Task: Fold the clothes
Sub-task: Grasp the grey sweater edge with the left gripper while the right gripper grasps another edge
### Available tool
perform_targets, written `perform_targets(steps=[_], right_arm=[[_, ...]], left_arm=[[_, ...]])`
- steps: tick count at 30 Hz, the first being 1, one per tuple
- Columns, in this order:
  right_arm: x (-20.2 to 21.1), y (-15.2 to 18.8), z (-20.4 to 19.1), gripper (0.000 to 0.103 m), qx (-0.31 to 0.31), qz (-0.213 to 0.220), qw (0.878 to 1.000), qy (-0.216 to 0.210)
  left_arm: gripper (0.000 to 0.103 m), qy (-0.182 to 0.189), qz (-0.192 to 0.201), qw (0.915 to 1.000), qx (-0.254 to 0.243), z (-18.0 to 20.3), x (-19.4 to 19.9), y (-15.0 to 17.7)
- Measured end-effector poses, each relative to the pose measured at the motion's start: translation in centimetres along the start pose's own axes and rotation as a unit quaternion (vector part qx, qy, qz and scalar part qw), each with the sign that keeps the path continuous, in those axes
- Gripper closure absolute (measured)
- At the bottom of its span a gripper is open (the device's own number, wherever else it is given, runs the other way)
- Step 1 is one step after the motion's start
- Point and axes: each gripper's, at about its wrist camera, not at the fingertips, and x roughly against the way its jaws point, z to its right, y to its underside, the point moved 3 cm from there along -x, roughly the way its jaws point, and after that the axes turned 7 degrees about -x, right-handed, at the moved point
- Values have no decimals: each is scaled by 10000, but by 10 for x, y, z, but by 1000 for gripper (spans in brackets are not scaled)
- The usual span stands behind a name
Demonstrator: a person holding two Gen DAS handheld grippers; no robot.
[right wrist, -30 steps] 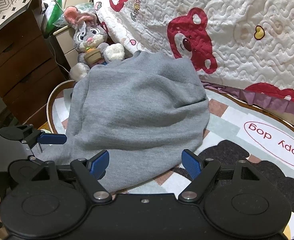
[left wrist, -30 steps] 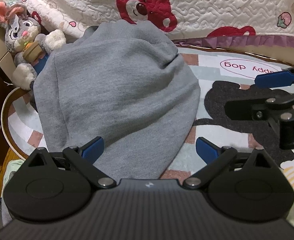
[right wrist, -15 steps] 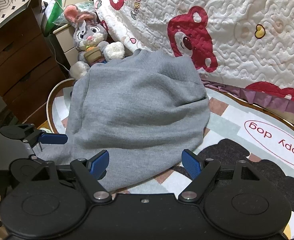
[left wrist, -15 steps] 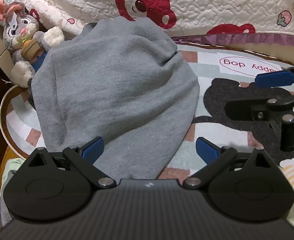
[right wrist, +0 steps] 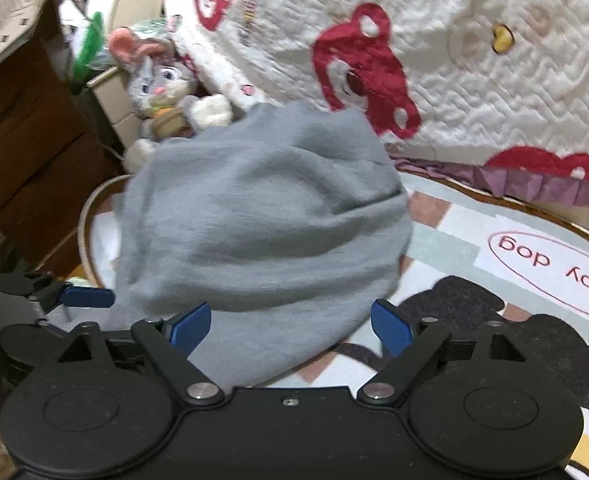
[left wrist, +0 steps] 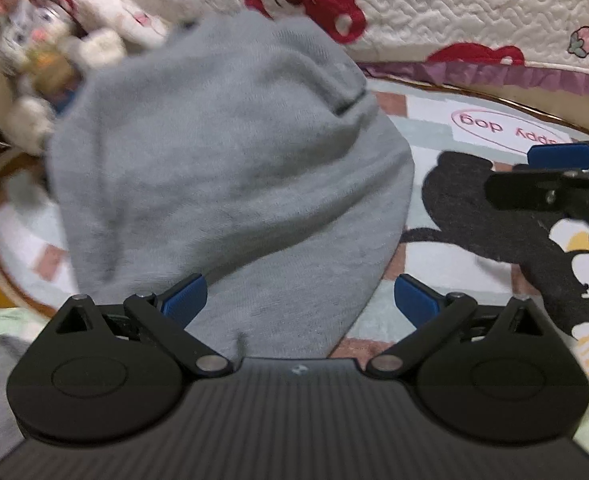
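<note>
A grey knit sweater lies in a rumpled, folded mound on a round printed rug. My left gripper hangs open just above the sweater's near end, with cloth under the gap and neither blue pad pressing on it. In the right wrist view the sweater fills the middle. My right gripper is over its near right edge, its jaws opening wide, with cloth below them but not pinched. The two grippers sit side by side, each showing at the edge of the other's view.
A white quilt with red bears hangs down behind the rug. A plush rabbit sits at the back left against a dark wooden chest of drawers. The rug is bare to the right of the sweater.
Both grippers have sunk closer to the sweater, and the pictures are now blurred by motion. The right gripper's pads stand slightly wider apart. The sweater lies as before.
</note>
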Motion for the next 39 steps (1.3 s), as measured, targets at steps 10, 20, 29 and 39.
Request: perform_targets(steps=[10,20,29,39], right_arm=[[-84,11,79,13,-862,-465,9952,70],[-136,-4,112,13,-1266,-349,9913,84],[-175,-37,128,12,-1388,-71,9901,-174],[-192,-17,63,90,-197,-557,9890,-1353]], left_arm=[[34,-789,82,9947,654,-103,-41,14],[39,-951,381,9799,1709,-197,-59,6],[25,-463,417,9792,1930,-209,-83,16],[15,900,-334,9407,3253,-214,-120,58]])
